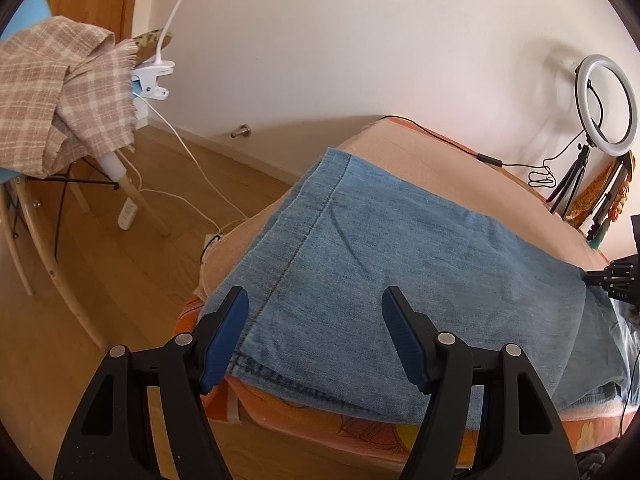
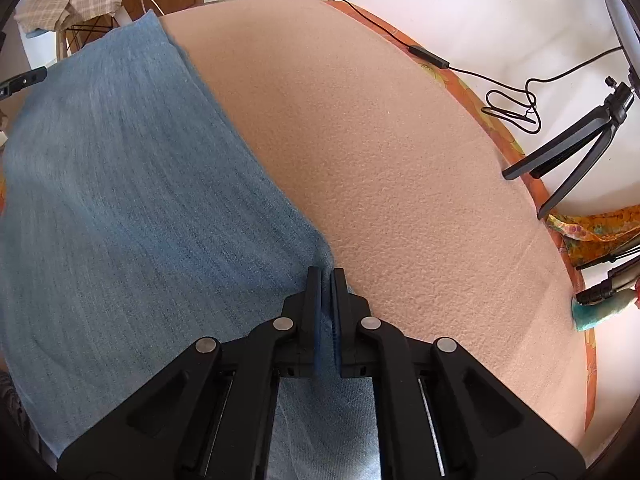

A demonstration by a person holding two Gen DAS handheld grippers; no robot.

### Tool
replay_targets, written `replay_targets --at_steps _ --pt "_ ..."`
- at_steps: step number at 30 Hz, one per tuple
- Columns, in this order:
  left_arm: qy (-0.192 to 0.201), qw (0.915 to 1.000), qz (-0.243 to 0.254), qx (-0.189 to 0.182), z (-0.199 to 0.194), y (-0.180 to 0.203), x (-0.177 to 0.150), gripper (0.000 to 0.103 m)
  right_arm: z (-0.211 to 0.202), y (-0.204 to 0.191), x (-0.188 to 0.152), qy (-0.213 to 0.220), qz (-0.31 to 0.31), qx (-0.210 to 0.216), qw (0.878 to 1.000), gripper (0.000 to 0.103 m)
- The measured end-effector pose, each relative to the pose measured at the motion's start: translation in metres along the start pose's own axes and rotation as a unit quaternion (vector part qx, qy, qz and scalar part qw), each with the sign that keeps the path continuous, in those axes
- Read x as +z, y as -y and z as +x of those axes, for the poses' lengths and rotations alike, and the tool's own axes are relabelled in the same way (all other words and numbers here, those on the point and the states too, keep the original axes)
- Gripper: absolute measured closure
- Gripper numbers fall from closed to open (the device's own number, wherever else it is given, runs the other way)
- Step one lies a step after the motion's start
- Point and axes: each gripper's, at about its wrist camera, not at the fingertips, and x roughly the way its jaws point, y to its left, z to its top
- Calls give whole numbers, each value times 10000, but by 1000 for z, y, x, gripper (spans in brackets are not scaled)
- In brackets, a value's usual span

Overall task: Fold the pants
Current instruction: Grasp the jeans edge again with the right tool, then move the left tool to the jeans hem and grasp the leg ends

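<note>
Denim pants (image 1: 360, 264) flat on peach blanket (image 2: 392, 140) (faded); left tool (image 1: 315, 334) agape, right tool (image 2: 327, 280) pinching edge.

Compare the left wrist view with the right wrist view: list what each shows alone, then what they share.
Left wrist only: the open left gripper above the hemmed end of the blue denim pants, the white ring light, the wooden floor.

Right wrist only: the right gripper shut on a pinched fold at the pants' edge.

Both: the pants, the peach fleece blanket, the beige plaid cloth on a chair, the black tripod.
</note>
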Motion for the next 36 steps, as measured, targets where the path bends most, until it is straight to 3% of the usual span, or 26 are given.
replay_targets --at_steps 3,7,10,15,18,21,24,30,36 --pt "81 9987 -494 -97 -7 -22 2 34 -17 6 -2 133 282 95 9995 93" --pt "77 9935 -1124 -162 -13 -49 -6 34 -47 -2 -14 463 538 128 9974 68" --pt "-47 9863 -1589 -444 -11 -63 -15 34 -66 -20 -26 610 630 515 9948 68" --pt "-165 9758 -2030 -796 -1 -66 -20 33 -96 -59 -48 691 389 777 9938 67" --pt "-98 9713 -2233 -810 -2 -66 -21 32 -101 -71 -56 620 311 773 9946 66" --pt "-33 9533 -2764 -1213 -6 -74 -31 35 -104 -73 -64 597 380 789 9944 66" --pt "40 9502 -2788 -1394 -10 -72 -34 43 -106 -69 -70 601 553 744 9939 66" --pt "137 9581 -2491 -1404 -17 -60 -23 44 -112 -66 -72 643 715 736 9926 66" --pt "-91 9702 -2255 -881 1 -52 -17 43 -113 -72 -75 597 694 755 9929 66"
